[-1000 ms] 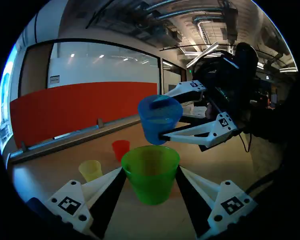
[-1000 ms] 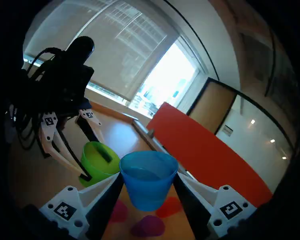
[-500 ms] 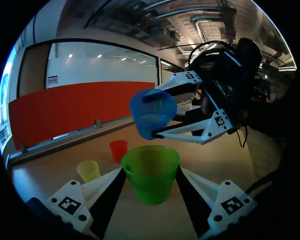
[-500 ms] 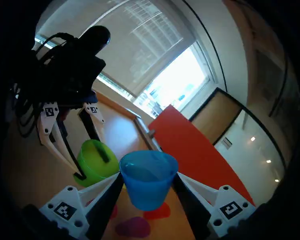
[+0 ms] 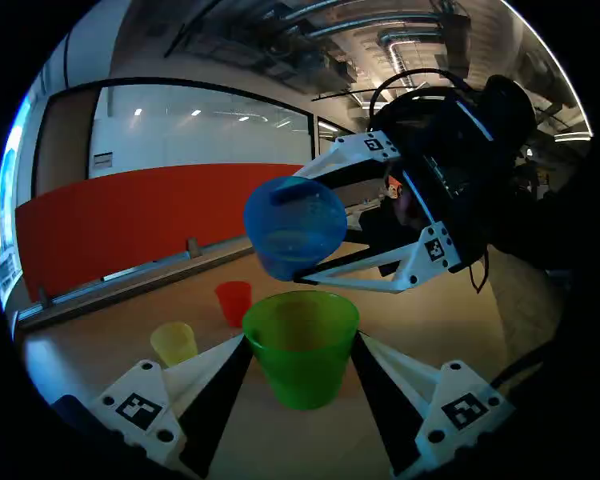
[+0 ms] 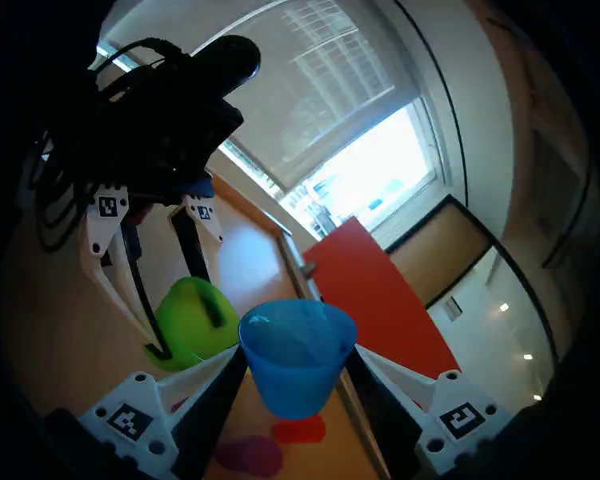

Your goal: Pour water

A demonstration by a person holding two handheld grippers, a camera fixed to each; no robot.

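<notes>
Near: my left gripper (image 5: 300, 340) clamped on green cup (image 5: 302, 372), both fingers pressing its sides, cup upright. My right gripper (image 6: 297, 356) squeezing blue cup (image 6: 298, 388), water inside. Blue cup tipped, just above and beyond green cup's rim. Farther on wooden table (image 5: 436, 320): yellow cup (image 5: 174, 342), red cup (image 5: 234, 300), apart. Red wall panel (image 5: 140, 216) behind.

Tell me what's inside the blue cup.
Water sits in the tilted blue cup, gripped by the right claw. In the right gripper view the near wall covers the bottom, so the depth is unclear.
</notes>
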